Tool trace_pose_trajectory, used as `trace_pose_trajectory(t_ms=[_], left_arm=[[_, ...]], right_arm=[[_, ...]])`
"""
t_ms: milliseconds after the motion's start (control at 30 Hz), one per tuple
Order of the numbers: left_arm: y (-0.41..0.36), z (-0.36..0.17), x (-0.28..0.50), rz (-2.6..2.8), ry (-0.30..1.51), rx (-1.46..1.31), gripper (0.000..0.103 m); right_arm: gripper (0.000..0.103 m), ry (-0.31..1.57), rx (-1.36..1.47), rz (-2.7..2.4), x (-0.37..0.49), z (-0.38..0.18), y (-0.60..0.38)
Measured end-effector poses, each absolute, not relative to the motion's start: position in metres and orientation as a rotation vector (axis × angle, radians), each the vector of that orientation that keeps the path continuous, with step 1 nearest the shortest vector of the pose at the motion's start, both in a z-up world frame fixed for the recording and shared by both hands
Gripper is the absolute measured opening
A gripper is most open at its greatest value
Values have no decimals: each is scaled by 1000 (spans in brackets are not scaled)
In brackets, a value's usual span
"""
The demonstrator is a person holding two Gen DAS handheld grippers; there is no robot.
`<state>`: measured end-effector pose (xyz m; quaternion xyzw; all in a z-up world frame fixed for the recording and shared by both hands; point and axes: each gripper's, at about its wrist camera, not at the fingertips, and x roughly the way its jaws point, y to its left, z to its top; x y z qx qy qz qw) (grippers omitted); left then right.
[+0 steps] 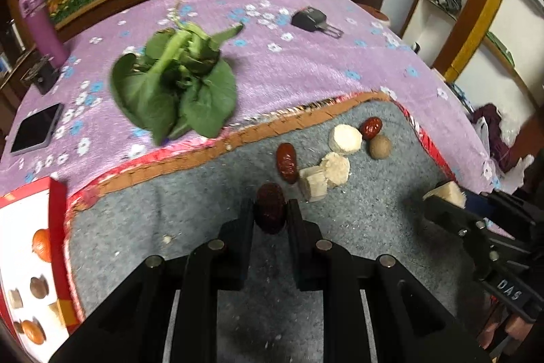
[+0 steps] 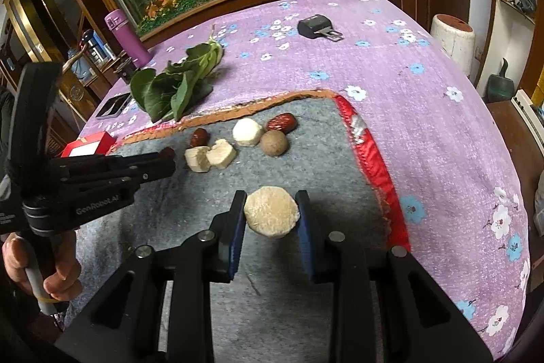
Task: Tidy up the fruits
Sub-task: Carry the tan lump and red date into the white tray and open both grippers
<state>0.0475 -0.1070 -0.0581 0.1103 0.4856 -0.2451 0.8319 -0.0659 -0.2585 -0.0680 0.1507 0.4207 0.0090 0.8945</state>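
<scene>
Over the grey mat (image 1: 204, 227), the left gripper (image 1: 271, 213) clamps a dark red date (image 1: 270, 208). The right gripper (image 2: 271, 213) pinches a pale round slice (image 2: 271, 211) nearer the mat's red edge, while more dates and slices (image 2: 210, 155) lie toward its far border.

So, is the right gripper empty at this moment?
No, the right gripper is shut on a pale round slice, which sits pressed between its two fingers above the grey mat.
</scene>
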Motion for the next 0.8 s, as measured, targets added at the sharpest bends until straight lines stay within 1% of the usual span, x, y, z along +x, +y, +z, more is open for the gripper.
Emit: trace_pose_trajectory(t_ms=[400,800], left_arm=[[-64,-37,37,-396,984,162,18],[12,-25,32,-255,964,88,18]], right_arm=[[30,862,240,99,-56,-52,-213],[31,858,151,220,-43,-37,-143]])
